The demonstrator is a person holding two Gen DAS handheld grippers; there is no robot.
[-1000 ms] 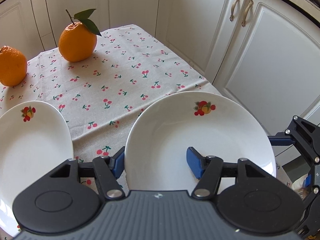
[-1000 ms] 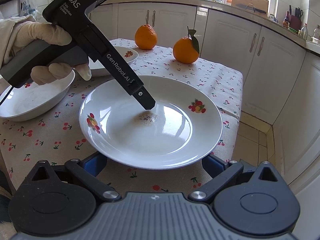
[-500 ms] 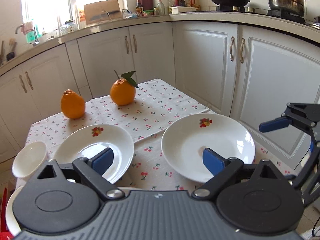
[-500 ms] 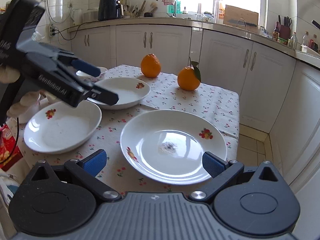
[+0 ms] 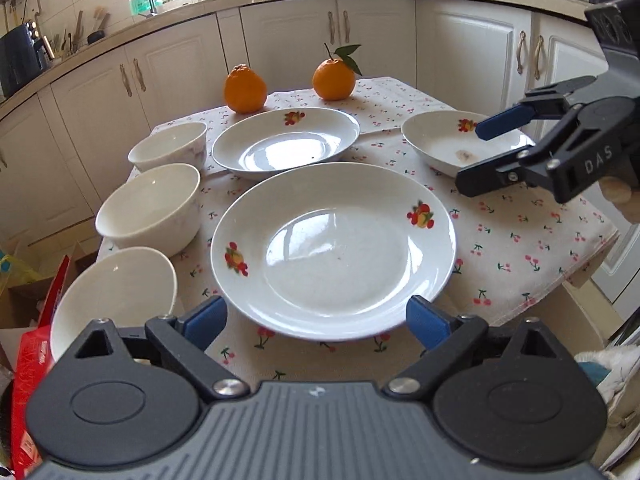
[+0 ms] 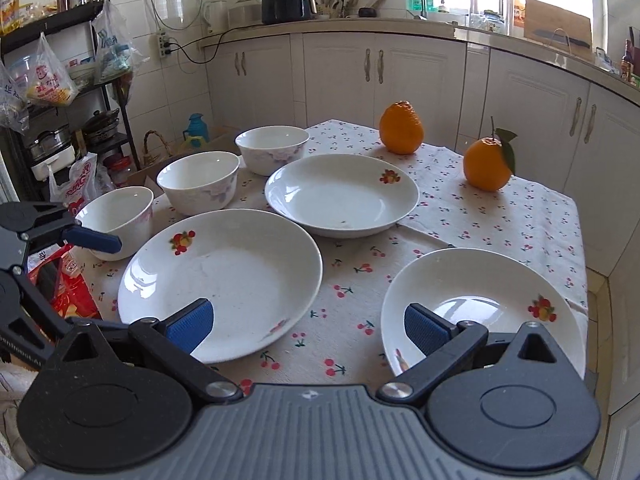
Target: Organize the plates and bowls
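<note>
Left claw (image 5: pixel 316 320) let go of right plate (image 5: pixel 460 140), backed off, spread empty; right claw (image 6: pixel 308 326) spread.

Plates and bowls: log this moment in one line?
left gripper: open, empty | right gripper: open, empty | three plates, three bowls: unstacked

Black tongs (image 5: pixel 316 320), blue pads (image 5: pixel 202 320), silver screws

Three white plates (image 6: pixel 224 276), three bowls (image 6: pixel 199 181) and two oranges (image 6: pixel 401 128) on a cherry-print tablecloth (image 6: pixel 520 224).
</note>
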